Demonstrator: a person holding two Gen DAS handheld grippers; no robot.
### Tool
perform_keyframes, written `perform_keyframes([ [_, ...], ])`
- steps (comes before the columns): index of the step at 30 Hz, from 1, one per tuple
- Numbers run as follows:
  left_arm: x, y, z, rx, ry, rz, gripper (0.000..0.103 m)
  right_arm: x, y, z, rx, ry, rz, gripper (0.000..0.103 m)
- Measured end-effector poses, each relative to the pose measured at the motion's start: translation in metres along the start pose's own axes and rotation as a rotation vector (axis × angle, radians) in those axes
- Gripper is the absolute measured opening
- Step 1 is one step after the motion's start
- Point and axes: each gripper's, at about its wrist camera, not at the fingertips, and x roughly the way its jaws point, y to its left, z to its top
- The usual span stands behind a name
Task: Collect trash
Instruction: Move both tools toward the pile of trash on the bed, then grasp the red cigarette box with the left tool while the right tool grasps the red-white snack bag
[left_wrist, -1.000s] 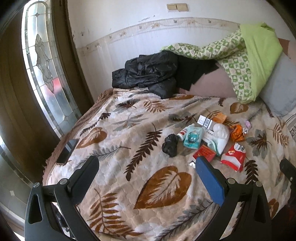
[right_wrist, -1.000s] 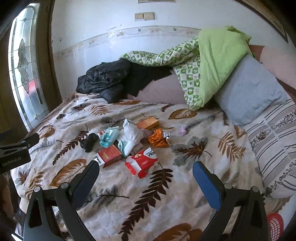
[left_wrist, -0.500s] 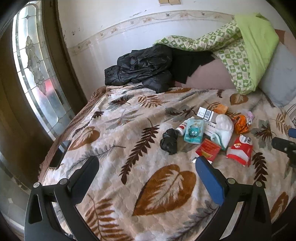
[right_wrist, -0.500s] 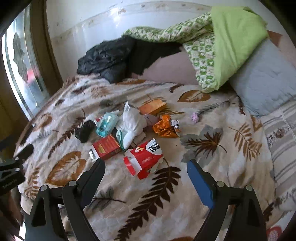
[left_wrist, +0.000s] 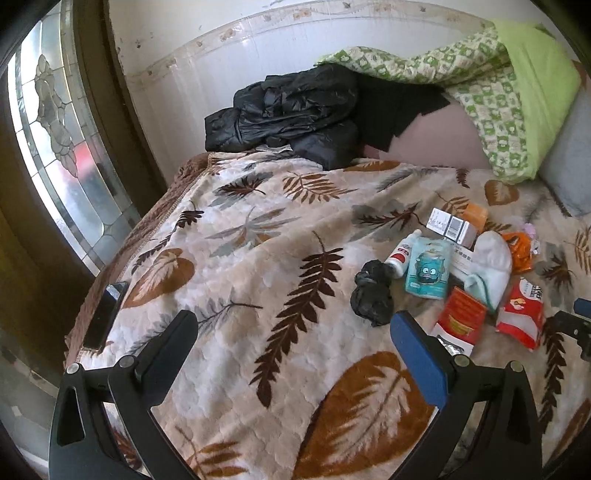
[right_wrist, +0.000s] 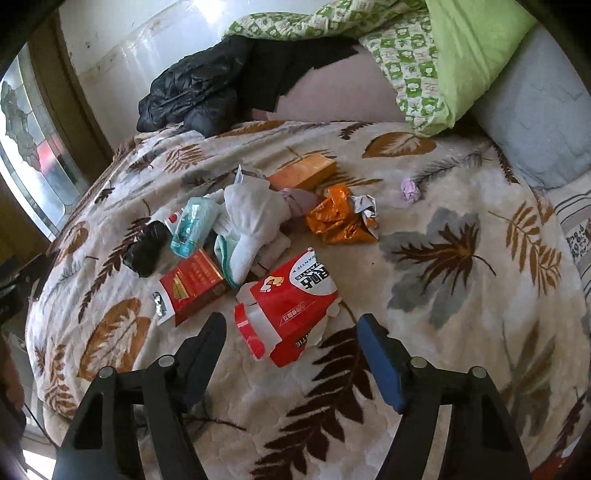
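Trash lies in a cluster on the leaf-patterned bedspread (right_wrist: 443, 295). A red and white tissue pack (right_wrist: 291, 310) lies nearest, just ahead of my open, empty right gripper (right_wrist: 291, 343). Beside it are a red box (right_wrist: 192, 284), a white sock (right_wrist: 251, 221), a teal wipes pack (right_wrist: 194, 223), a black crumpled bag (right_wrist: 146, 251), an orange wrapper (right_wrist: 340, 218) and an orange box (right_wrist: 303, 173). My left gripper (left_wrist: 291, 336) is open and empty, left of the black bag (left_wrist: 373, 291) and the cluster.
A black jacket (left_wrist: 288, 110) and a green quilt (left_wrist: 509, 92) are piled at the bed's far side by the wall. A grey pillow (right_wrist: 535, 118) lies at the right. A phone (left_wrist: 105, 314) rests at the bed's left edge, near the window (left_wrist: 62, 155).
Both grippers have moved closer to the bed and lower. The right gripper now stands just before the tissue pack. Both stay open.
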Motion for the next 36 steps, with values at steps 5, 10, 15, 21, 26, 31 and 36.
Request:
perform_keyframes([
  [5,0.017,-0.02,-0.005,0.002,0.045,-0.085,0.103,0.021,-0.002,0.002,0.011,0.012,-0.006,0.077],
  [10,0.035,-0.058,-0.01,0.059,0.062,-0.209,0.103,0.046,-0.012,0.008,0.068,0.046,0.016,0.077],
  [15,0.064,-0.087,-0.01,0.105,0.104,-0.305,0.103,0.075,-0.017,0.013,0.133,0.096,0.045,0.077],
  [21,0.101,-0.105,-0.009,0.104,0.171,-0.385,0.103,0.095,-0.021,0.017,0.184,0.104,0.057,0.071],
  [26,0.105,-0.125,-0.009,0.15,0.169,-0.432,0.092,0.097,-0.021,0.018,0.178,0.096,0.086,0.054],
  [31,0.098,-0.138,-0.008,0.153,0.209,-0.443,0.031,0.088,-0.02,0.018,0.167,0.077,0.13,0.047],
  [36,0.092,-0.118,-0.003,0.089,0.259,-0.485,0.007,0.069,-0.025,0.016,0.171,0.049,0.147,0.045],
])
